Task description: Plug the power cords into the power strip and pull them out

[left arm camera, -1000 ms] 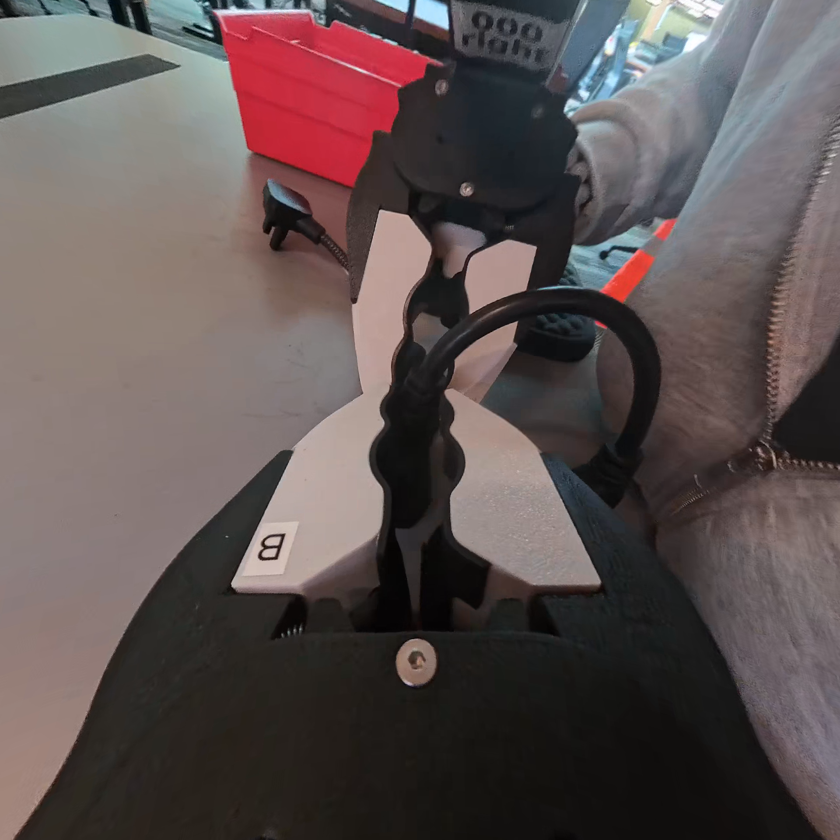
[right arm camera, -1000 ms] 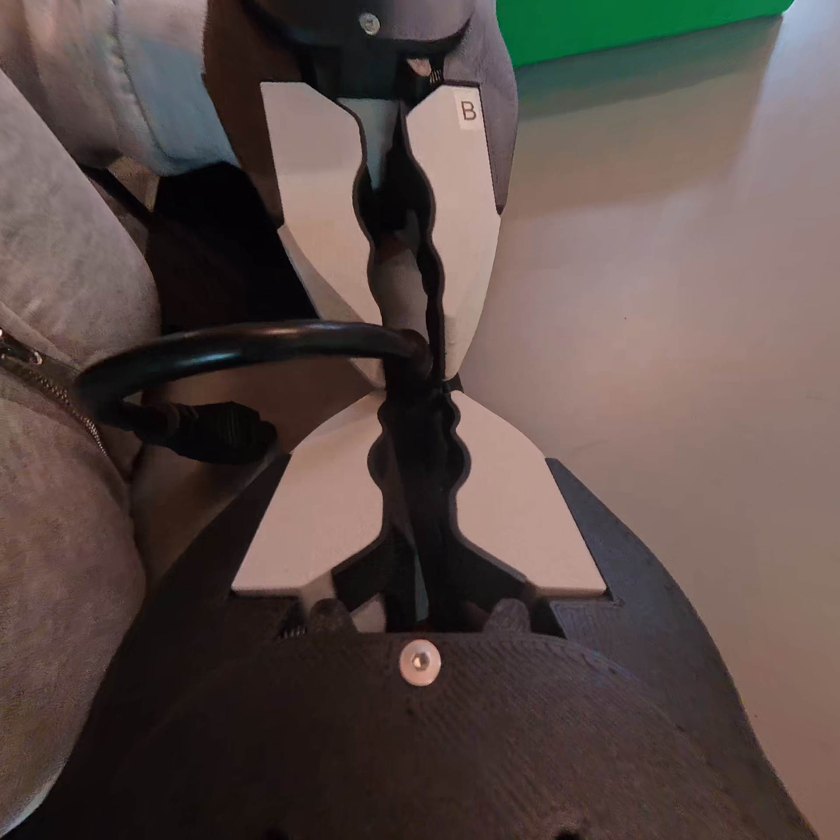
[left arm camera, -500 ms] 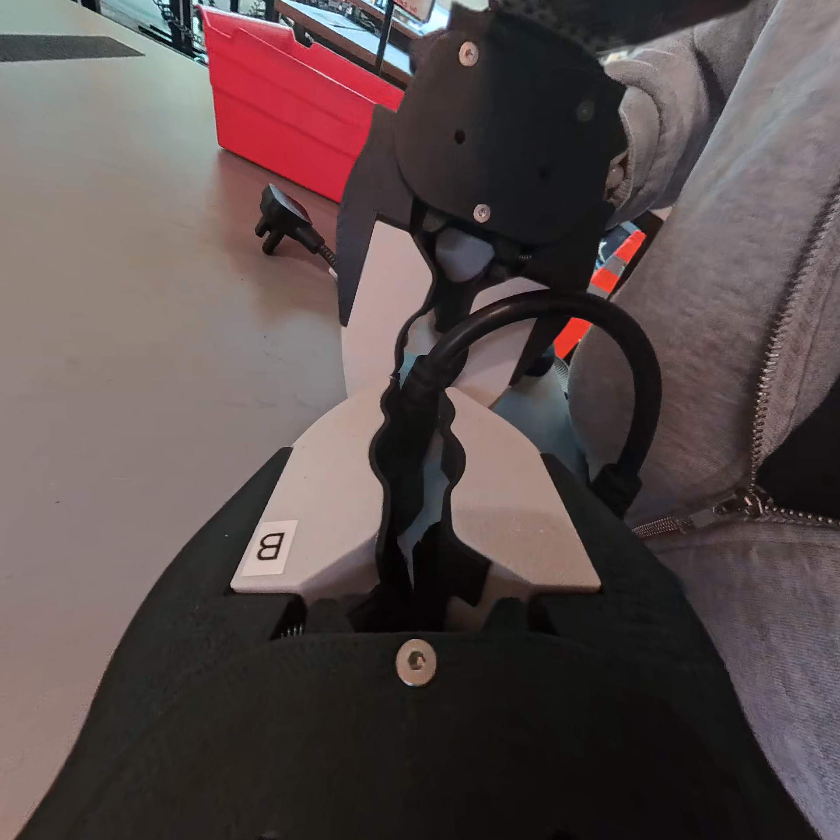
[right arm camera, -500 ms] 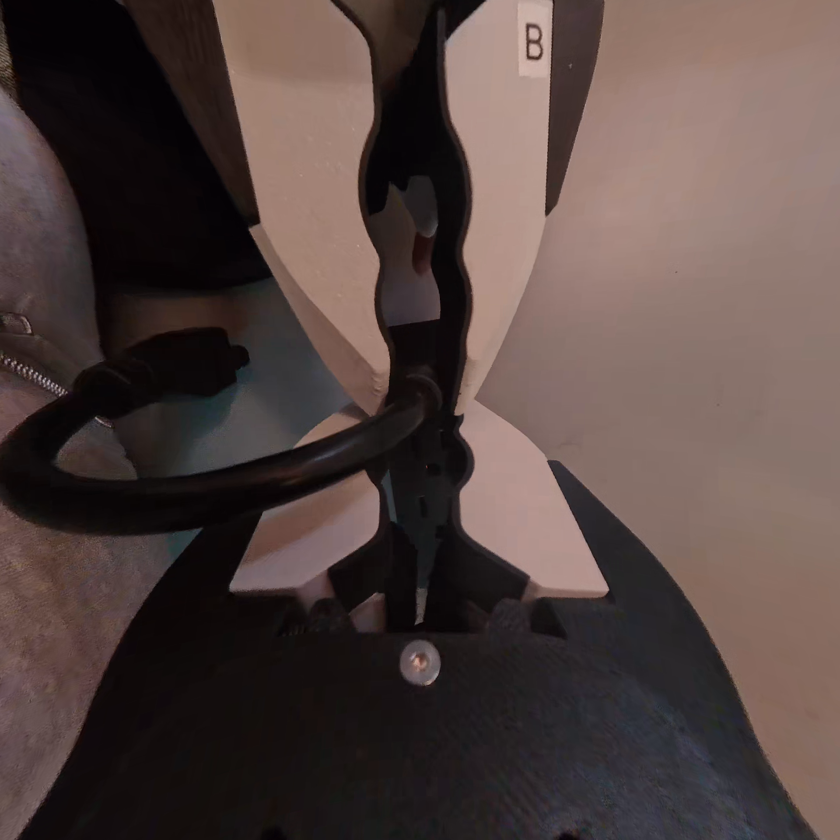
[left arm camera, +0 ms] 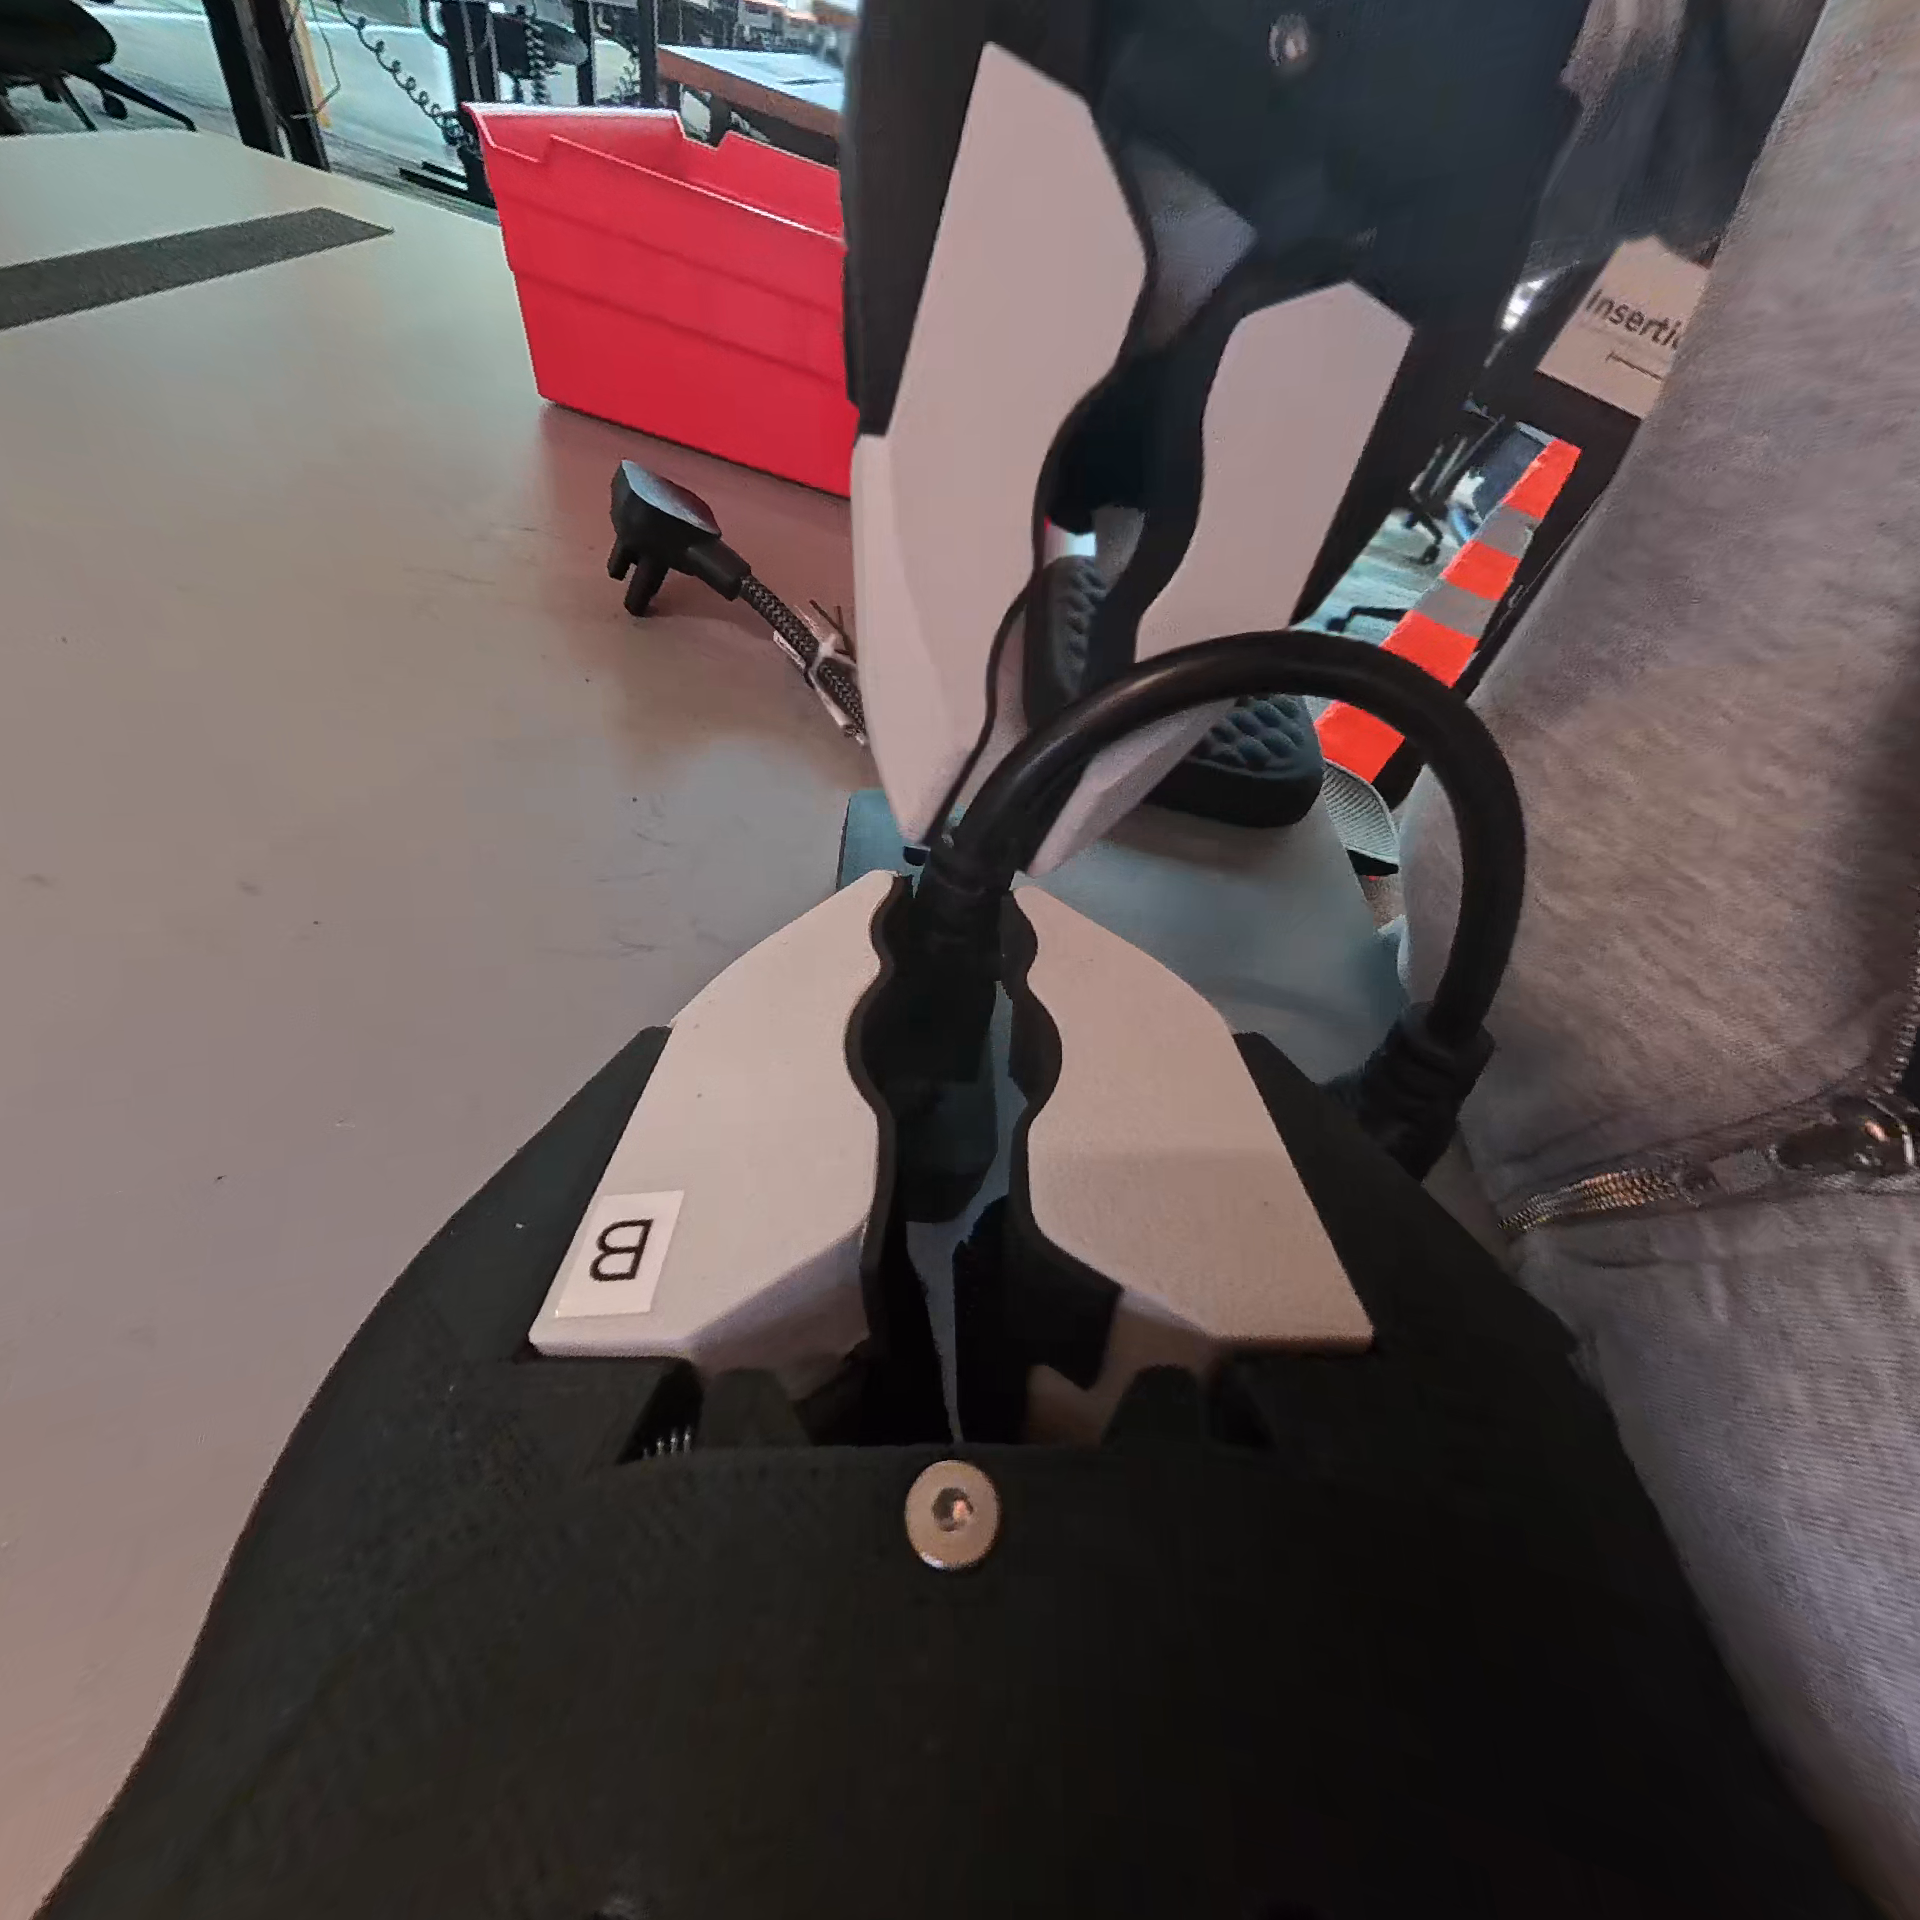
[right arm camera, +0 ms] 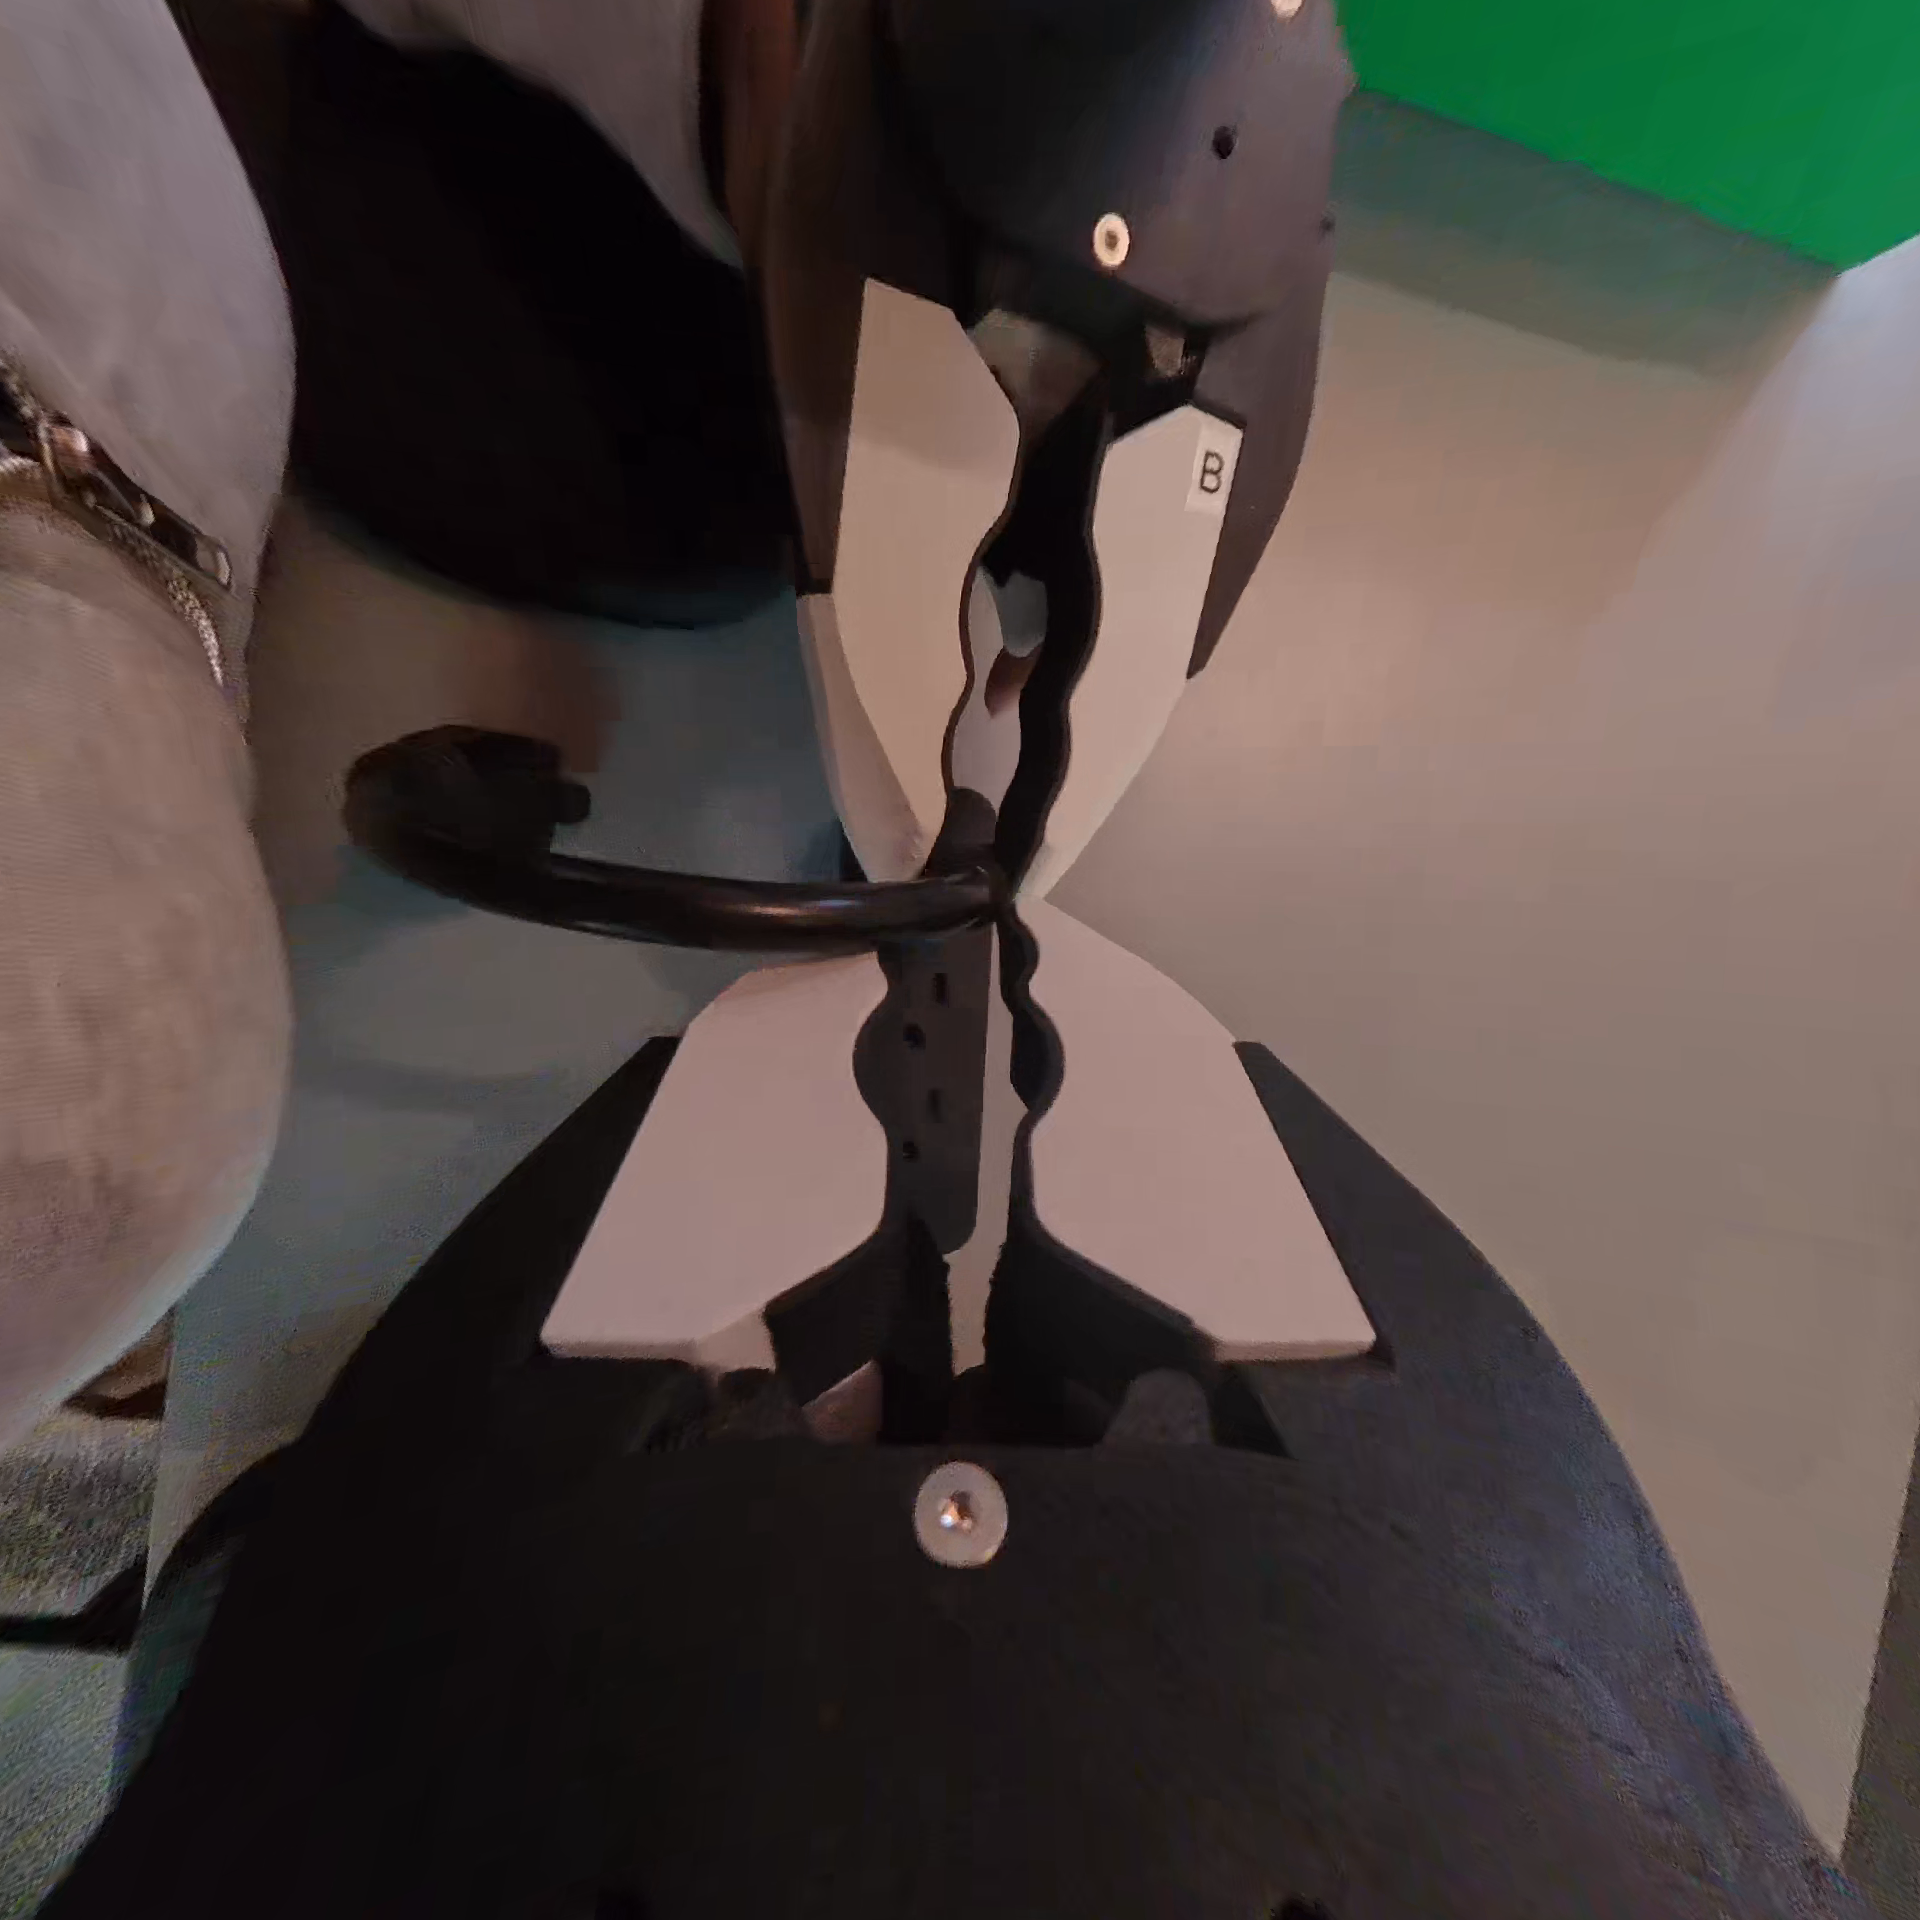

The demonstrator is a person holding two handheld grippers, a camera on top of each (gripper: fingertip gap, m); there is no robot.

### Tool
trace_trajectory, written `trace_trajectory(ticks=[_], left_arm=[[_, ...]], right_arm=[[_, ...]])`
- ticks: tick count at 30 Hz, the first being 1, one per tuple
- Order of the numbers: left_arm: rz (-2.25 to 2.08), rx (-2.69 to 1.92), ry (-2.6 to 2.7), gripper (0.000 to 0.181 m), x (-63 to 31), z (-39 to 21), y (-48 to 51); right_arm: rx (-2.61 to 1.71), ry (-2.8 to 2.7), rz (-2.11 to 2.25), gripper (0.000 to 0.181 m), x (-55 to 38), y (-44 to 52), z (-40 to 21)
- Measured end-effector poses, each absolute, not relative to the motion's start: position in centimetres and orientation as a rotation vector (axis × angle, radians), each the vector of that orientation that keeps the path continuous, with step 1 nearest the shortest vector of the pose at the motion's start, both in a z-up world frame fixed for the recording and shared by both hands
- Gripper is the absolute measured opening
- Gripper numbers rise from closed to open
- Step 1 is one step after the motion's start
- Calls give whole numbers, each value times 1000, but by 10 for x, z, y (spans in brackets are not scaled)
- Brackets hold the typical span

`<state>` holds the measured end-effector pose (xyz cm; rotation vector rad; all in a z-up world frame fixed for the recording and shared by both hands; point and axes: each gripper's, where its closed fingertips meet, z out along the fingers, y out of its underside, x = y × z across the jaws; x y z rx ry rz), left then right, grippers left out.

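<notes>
Pale grey table [left arm camera: 312, 831], red bin [left arm camera: 675, 301], perhaps desks beyond, green wall [right arm camera: 1662, 104]

Left tongs [left arm camera: 951, 914] and right tongs [right arm camera: 987, 935] tip to tip, both clamped.

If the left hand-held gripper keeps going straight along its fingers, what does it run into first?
Most likely the right hand-held gripper: its white fingertips face the left hand-held gripper nearly tip to tip, seemingly touching, where the looped black power cord leaves the left jaws. Depth is hard to judge.
</notes>
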<state>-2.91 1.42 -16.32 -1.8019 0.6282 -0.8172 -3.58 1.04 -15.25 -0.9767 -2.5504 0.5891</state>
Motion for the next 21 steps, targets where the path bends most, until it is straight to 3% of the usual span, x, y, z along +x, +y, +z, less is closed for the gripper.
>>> trace_trajectory(ticks=[7,13,21], left_arm=[[-871,-1811,604,18,-31,-163,15],[-878,-1809,607,18,-31,-163,14],[-878,-1810,604,18,-31,-163,14]], right_arm=[[-921,-2671,443,14,-38,13,-152],[-850,-2668,475,28,-40,13,-147],[-625,-2706,527,14,-40,7,-147]])
